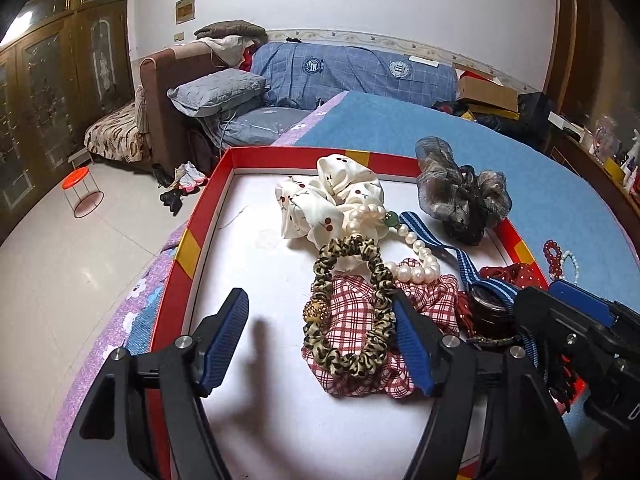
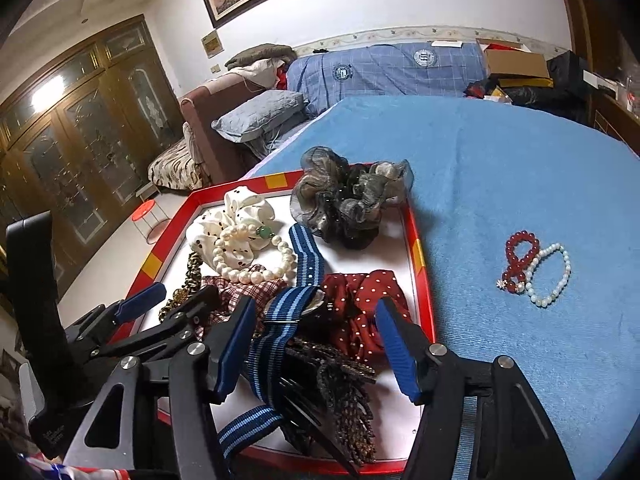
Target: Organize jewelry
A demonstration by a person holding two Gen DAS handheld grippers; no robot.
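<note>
**Jewelry: most of it boxed, two bracelets left out**

Jewelry and hair pieces lie heaped in the red-rimmed box (image 2: 418, 252), which sits on the blue cloth (image 2: 500, 168). Inside the box, toward its far rim, are the white cherry scrunchie (image 1: 320, 200) and the grey gauze scrunchie (image 2: 344, 196); the pearl bracelet (image 1: 416, 256) lies across the middle, touching the plaid scrunchie (image 1: 352, 312) and the leopard scrunchie (image 1: 352, 304). Nearer the box's front edge sit the red polka-dot scrunchie (image 2: 360, 296) and the blue striped strap (image 2: 280, 320).

Outside the box, well to its right on the cloth, a red bead bracelet (image 2: 518, 258) and a pale bead bracelet (image 2: 554, 276) lie touching each other (these look like what is left to gather).

The left gripper (image 1: 320, 340) hangs over the box's near half, fingers spread wide and holding nothing, the leopard scrunchie partly between them. The right gripper (image 2: 316, 344) is likewise spread and empty, above the strap and polka-dot scrunchie.

By my judgement the sorting is largely done; the two loose bracelets remain.
</note>
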